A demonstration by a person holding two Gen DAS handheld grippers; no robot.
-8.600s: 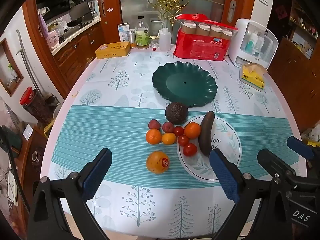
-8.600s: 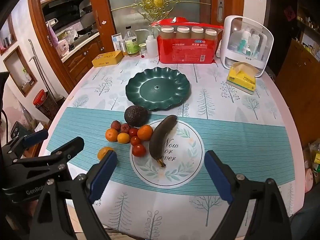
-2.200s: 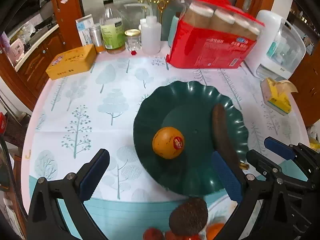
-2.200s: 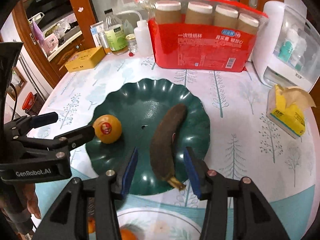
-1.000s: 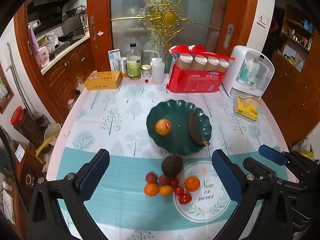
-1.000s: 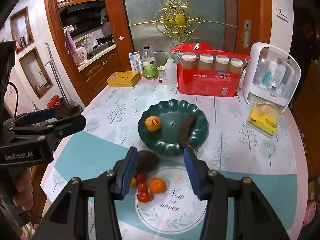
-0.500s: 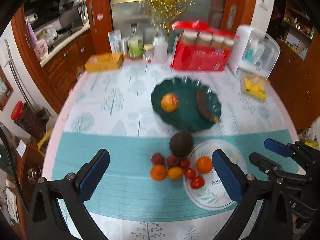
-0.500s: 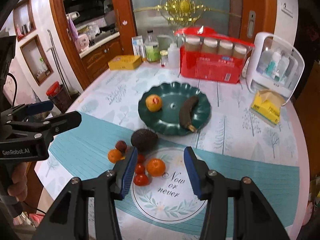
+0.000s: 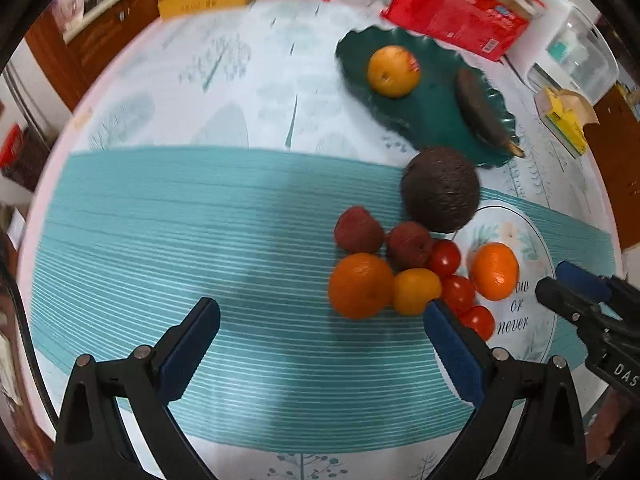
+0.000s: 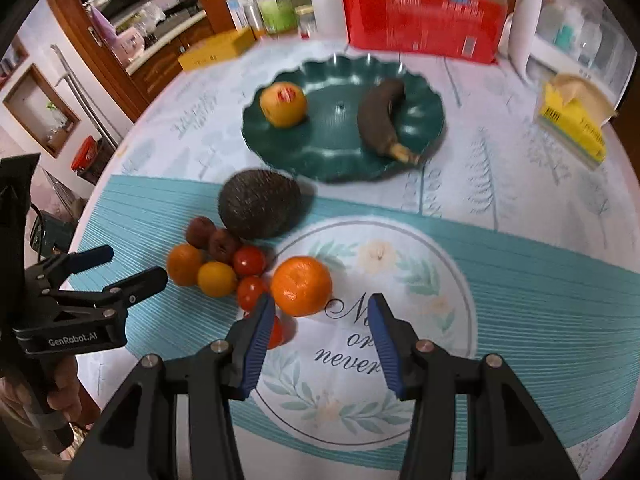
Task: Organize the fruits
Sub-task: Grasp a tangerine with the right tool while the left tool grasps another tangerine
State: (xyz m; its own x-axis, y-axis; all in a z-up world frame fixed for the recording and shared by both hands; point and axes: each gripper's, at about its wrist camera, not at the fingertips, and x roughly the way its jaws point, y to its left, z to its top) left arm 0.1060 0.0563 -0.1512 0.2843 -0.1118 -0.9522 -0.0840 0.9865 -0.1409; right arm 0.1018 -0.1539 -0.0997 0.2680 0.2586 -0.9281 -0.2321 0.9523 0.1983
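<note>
— Where were your grippers at that moment?

— Your left gripper (image 9: 320, 326) hung low over the teal striped runner (image 9: 200, 240) with its jaws spread wide and nothing between them. Your right gripper (image 10: 322, 322) had its jaws partly apart, empty, just short of the mandarin (image 10: 302, 286) on the round printed mat (image 10: 400, 320).

— And the fruit?

— You had the labelled orange (image 10: 283, 104) and the dark banana (image 10: 380, 116) lying apart on the green scalloped plate (image 10: 340, 148). The avocado (image 10: 260, 204) sat on the tablecloth just in front of the plate. Beside it you had a tight cluster: two dark red fruits (image 9: 360, 230), a big orange (image 9: 360, 285) touching a smaller yellow-orange one (image 9: 416, 291), and three cherry tomatoes (image 9: 444, 258). Your left gripper's right finger (image 9: 452, 340) partly hid the nearest tomato.
</note>
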